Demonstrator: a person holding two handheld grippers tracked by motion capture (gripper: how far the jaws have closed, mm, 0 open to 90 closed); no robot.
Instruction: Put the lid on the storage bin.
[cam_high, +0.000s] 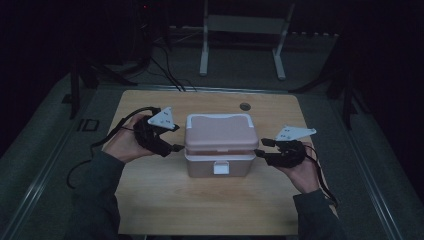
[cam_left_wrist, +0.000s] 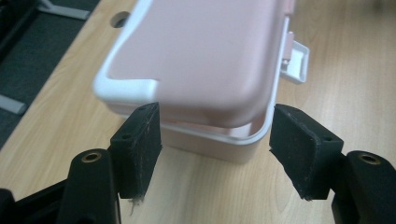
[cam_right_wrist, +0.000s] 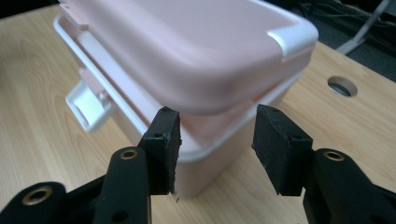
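On the table (cam_high: 150, 210), a pale wooden top under dim light, a pink box (cam_high: 220, 131) sits near the middle, its long side facing the person. Its lid is pink with white corners, and it rests slightly raised over the paler base, a thin gap showing along the rim in both gripper views. A white latch (cam_high: 221, 168) hangs loose at the front of the base. Behind the box, near the far edge, there is a small round hole (cam_high: 244, 106) in the tabletop.

The person's forearms come in from the near side, one hand at each end of the box. The left gripper (cam_high: 176, 148) points at the box's left end, its tips just beside the seam between lid and base. From the left gripper view its jaws stand wide apart, either side of the box's corner, with clear space between pads and plastic. The right gripper (cam_high: 260, 152) points at the right end in the same way. Its jaws are also spread, nothing pinched, the near corner of the box sitting just ahead of them. Neither gripper holds anything.
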